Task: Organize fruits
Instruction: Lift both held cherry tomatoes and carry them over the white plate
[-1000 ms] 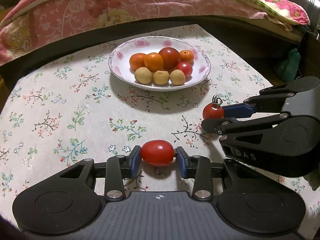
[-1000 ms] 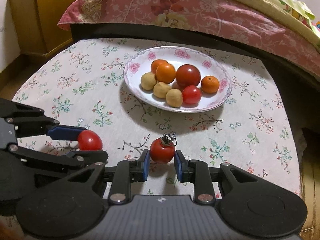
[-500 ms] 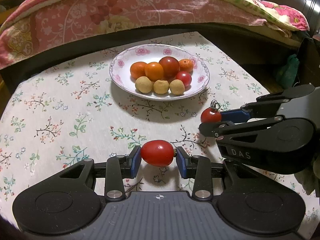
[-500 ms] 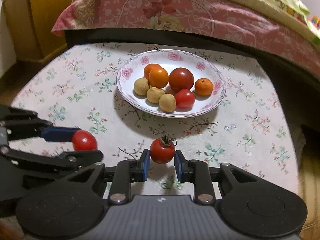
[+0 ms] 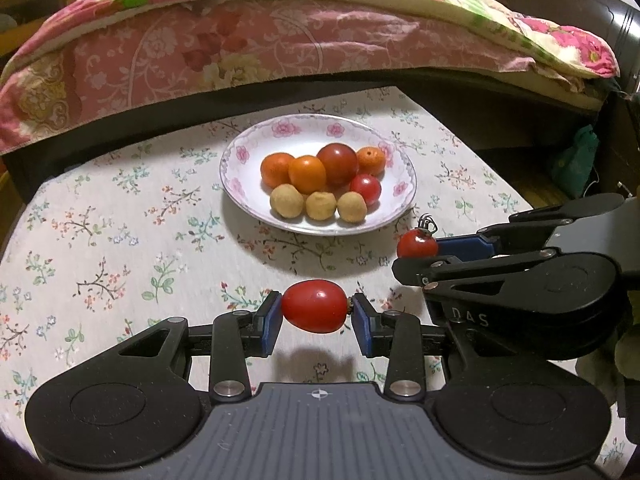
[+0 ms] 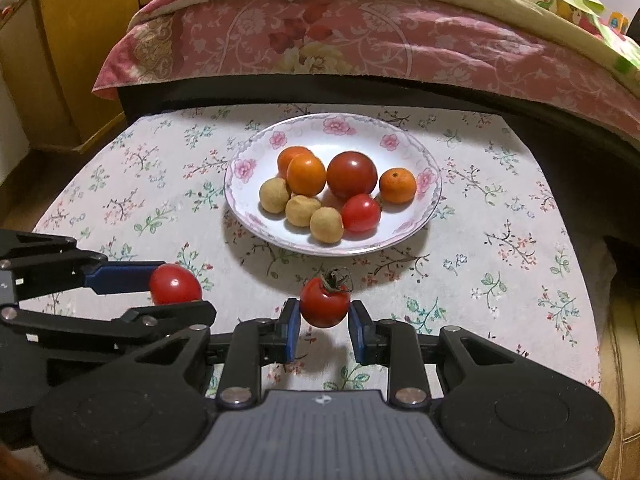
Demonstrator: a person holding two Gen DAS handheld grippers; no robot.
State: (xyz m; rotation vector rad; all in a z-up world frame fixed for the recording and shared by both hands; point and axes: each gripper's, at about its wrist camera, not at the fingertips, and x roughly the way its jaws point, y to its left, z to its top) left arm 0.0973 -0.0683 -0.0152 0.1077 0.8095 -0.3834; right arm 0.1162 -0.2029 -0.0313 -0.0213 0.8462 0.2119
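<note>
My left gripper is shut on an oval red tomato, held above the floral tablecloth. To its right, my right gripper is shut on a smaller round tomato with a green stem. In the left wrist view that stemmed tomato shows at the right gripper's blue pads. The right wrist view shows the oval tomato at lower left. Ahead of both stands a white flowered plate holding several oranges, tomatoes and small tan fruits.
The table wears a floral cloth. Behind it runs a dark bed frame with a pink quilt. A yellow wooden cabinet stands at the far left. A green bag sits beyond the table's right edge.
Both grippers have risen and drawn back a little with their tomatoes, so the plate looks smaller and farther. Both grips are unchanged.
</note>
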